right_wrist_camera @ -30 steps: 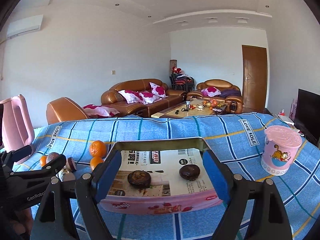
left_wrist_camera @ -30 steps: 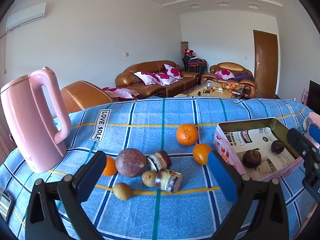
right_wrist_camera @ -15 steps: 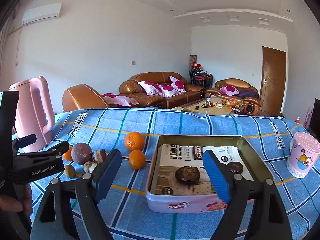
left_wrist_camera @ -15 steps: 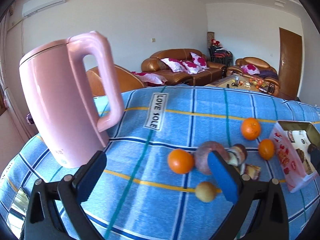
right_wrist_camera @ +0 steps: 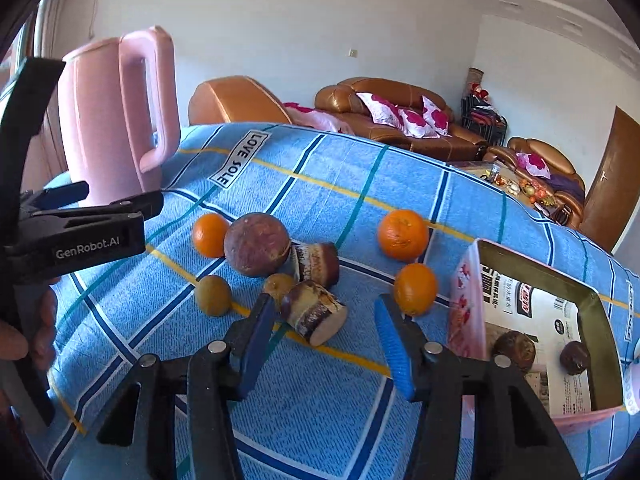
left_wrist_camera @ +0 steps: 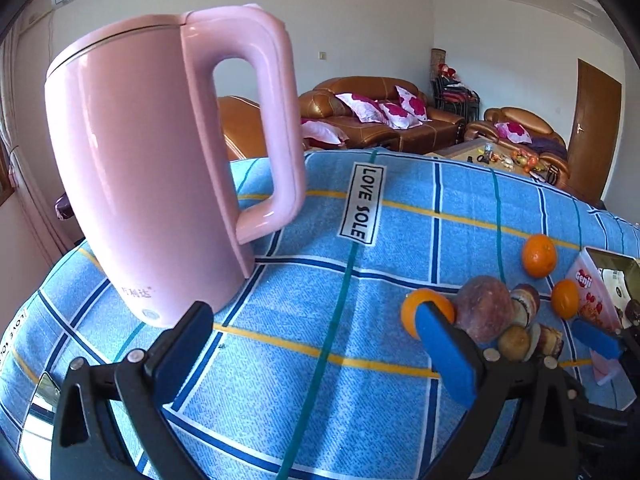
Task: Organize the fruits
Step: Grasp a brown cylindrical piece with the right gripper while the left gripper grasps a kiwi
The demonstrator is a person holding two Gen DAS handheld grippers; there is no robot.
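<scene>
Loose fruit lies on the blue checked cloth: three oranges (right_wrist_camera: 403,234) (right_wrist_camera: 415,289) (right_wrist_camera: 209,234), a big purple-brown round fruit (right_wrist_camera: 256,244), two small brown-green fruits (right_wrist_camera: 213,294) and two cut brown chunks (right_wrist_camera: 314,312). A pink tin box (right_wrist_camera: 466,292) at the right holds two dark fruits (right_wrist_camera: 513,351). My right gripper (right_wrist_camera: 326,334) is open, its fingers just in front of the nearer chunk. My left gripper (left_wrist_camera: 316,348) is open and empty, facing bare cloth beside the pink kettle (left_wrist_camera: 160,168); it also shows in the right wrist view (right_wrist_camera: 96,208).
The pink kettle (right_wrist_camera: 116,120) stands at the table's far left. The fruit cluster (left_wrist_camera: 484,314) sits right of the left gripper. Brown sofas (right_wrist_camera: 384,112) and a low table stand beyond the table's far edge.
Both grippers swung left. The left one now faces the kettle, with the fruit off to its right. The right one moved from the tin box to the fruit cluster and came closer.
</scene>
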